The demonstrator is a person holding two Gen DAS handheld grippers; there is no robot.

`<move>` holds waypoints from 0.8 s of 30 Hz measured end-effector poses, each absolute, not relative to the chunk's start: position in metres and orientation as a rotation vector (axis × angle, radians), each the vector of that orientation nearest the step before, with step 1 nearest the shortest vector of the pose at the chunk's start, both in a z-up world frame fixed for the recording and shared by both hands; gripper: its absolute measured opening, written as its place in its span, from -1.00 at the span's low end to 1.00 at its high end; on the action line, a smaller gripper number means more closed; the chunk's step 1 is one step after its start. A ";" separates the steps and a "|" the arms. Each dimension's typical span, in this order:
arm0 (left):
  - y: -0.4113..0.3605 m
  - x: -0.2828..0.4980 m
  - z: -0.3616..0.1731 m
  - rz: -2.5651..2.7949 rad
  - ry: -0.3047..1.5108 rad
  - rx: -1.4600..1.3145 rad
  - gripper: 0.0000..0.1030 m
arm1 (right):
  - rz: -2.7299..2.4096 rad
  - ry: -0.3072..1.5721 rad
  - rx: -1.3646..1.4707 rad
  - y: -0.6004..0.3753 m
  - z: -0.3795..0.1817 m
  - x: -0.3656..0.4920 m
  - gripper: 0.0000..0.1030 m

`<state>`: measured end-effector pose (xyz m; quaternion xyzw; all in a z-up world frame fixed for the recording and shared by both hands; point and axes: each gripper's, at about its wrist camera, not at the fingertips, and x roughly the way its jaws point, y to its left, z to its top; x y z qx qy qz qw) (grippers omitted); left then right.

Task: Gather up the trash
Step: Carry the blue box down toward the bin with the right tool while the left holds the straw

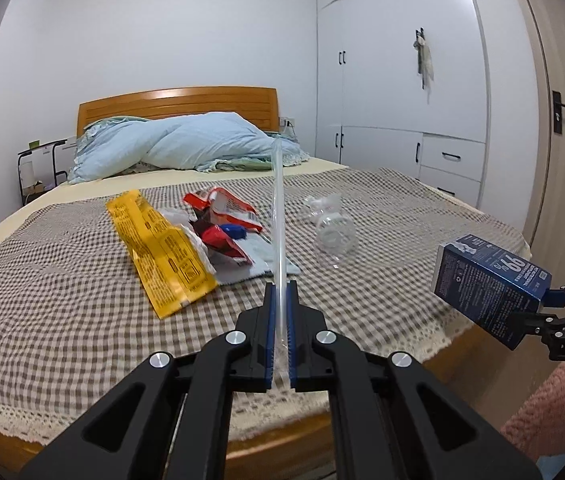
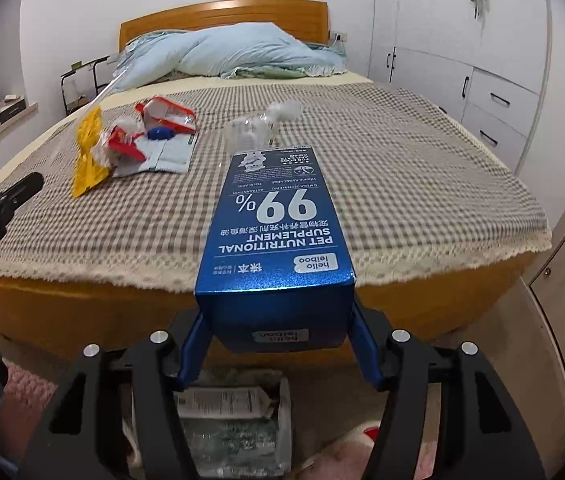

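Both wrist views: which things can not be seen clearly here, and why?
- Bin bag, right wrist view: the right gripper and its blue box cover most of it; contents unreadable.
- Clear bottle, left wrist view: transparent, outline vague.
- Straw in the left gripper: its lower end is hidden between the pads.
- Yellow wrapper: print too small.

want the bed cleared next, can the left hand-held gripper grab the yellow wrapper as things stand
Probably not yet: the left hand-held gripper is shut on a clear plastic strip. The yellow wrapper lies unobstructed on the bed.
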<state>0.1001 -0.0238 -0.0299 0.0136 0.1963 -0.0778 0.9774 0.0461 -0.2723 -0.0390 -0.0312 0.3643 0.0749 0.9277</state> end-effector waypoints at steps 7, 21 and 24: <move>-0.039 0.084 -0.041 -0.194 0.407 0.065 -0.96 | 0.182 0.783 -0.062 -0.277 -0.046 0.022 0.15; -0.048 0.056 -0.069 -0.217 0.495 0.072 -0.95 | 0.204 0.887 -0.055 -0.284 -0.072 -0.006 0.15; -0.047 0.051 -0.078 -0.209 0.522 0.068 -0.96 | 0.211 0.916 -0.054 -0.284 -0.081 -0.009 0.15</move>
